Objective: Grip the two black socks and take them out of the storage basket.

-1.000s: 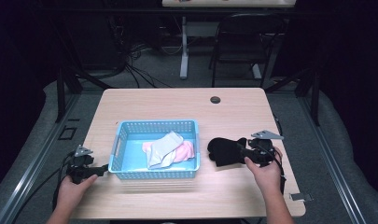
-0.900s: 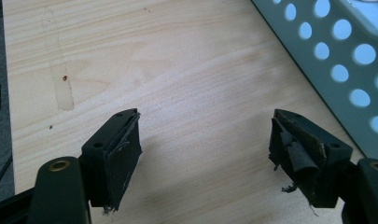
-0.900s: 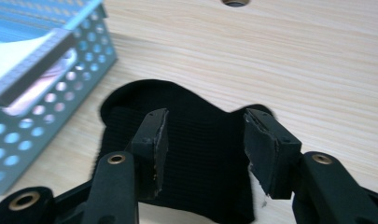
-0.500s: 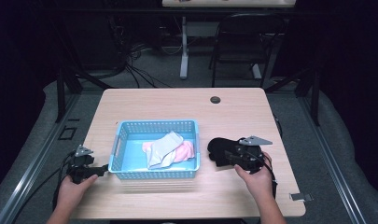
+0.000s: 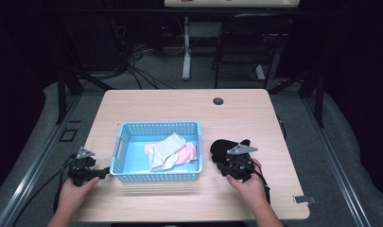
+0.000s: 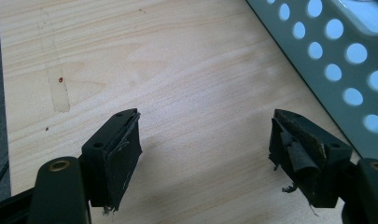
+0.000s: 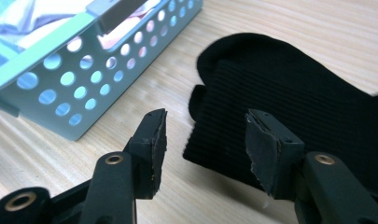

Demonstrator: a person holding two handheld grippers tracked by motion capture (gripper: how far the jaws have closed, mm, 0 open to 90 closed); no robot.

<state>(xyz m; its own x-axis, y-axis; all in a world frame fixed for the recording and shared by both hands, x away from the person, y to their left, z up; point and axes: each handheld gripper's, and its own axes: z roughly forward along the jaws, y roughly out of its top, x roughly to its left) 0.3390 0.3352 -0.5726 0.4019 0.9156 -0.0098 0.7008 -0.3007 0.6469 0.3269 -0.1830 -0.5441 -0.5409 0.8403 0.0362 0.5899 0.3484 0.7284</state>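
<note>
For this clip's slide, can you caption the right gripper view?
Right gripper, jaws open, poised at the edge of a black sock lying on the wooden table beside a blue perforated basket.

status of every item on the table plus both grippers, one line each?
black sock: lying bunched on the table right of the basket, not gripped.
blue basket: upright on the table, holding socks.
white sock: crumpled in the basket, lying partly on the pink one.
pink sock: in the basket, partly covered.
right gripper: open, jaws straddling the black sock's edge.
left gripper: open, nothing between jaws, beside the basket.
</note>
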